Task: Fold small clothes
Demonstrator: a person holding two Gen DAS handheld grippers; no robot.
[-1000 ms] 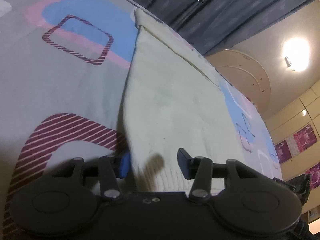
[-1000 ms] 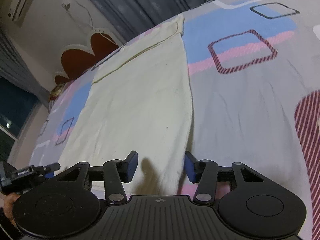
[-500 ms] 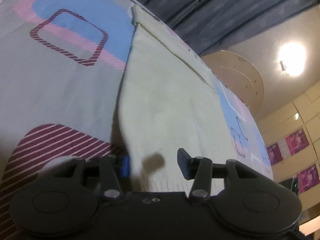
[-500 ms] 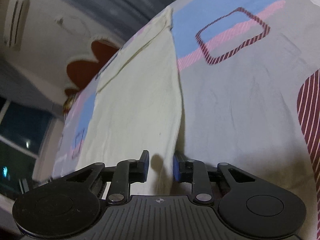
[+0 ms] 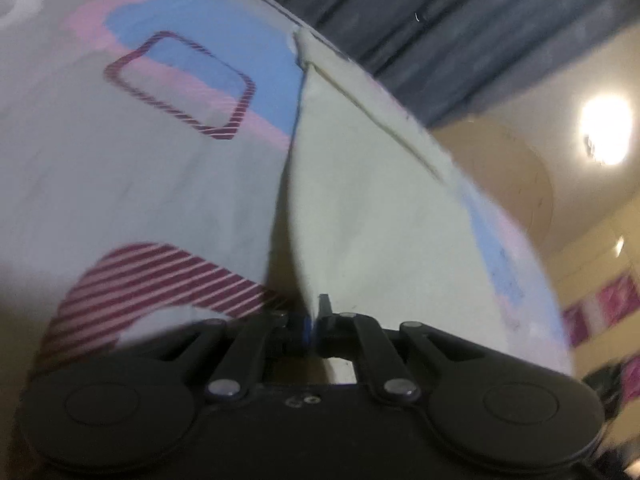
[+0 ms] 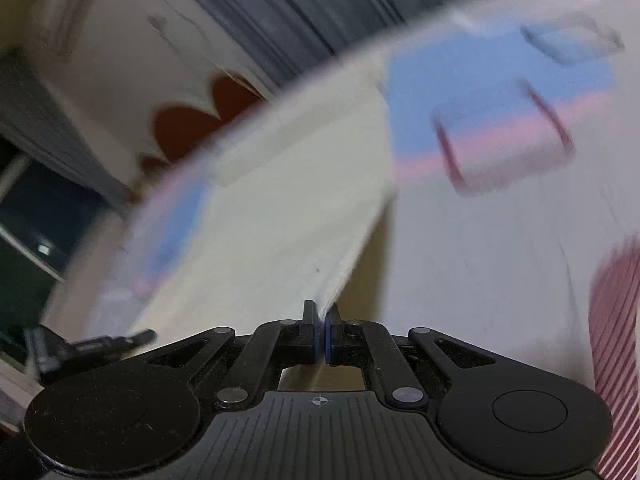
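A cream-white garment [image 5: 360, 208] lies spread on a patterned bedsheet [image 5: 120, 184]. My left gripper [image 5: 314, 322] is shut on the garment's near left corner, and the cloth rises in a ridge from its jaws. In the right wrist view the same cream-white garment [image 6: 272, 220] stretches away, blurred. My right gripper [image 6: 322, 328] is shut on the garment's near right edge, which lifts off the bedsheet [image 6: 500, 240] and casts a shadow underneath. The garment's far hem reaches the bed's back edge.
The sheet carries blue, pink and maroon striped shapes [image 5: 160, 280]. Dark curtains [image 5: 460, 20] hang behind the bed. A bright ceiling lamp [image 5: 606, 132] glares at the right. The other gripper's black body [image 6: 80, 350] shows at the left of the right wrist view.
Both grippers went from open, straddling the garment's near corners, to shut on the cloth. The pinched edges now stand up off the sheet. The right wrist view has become blurred.
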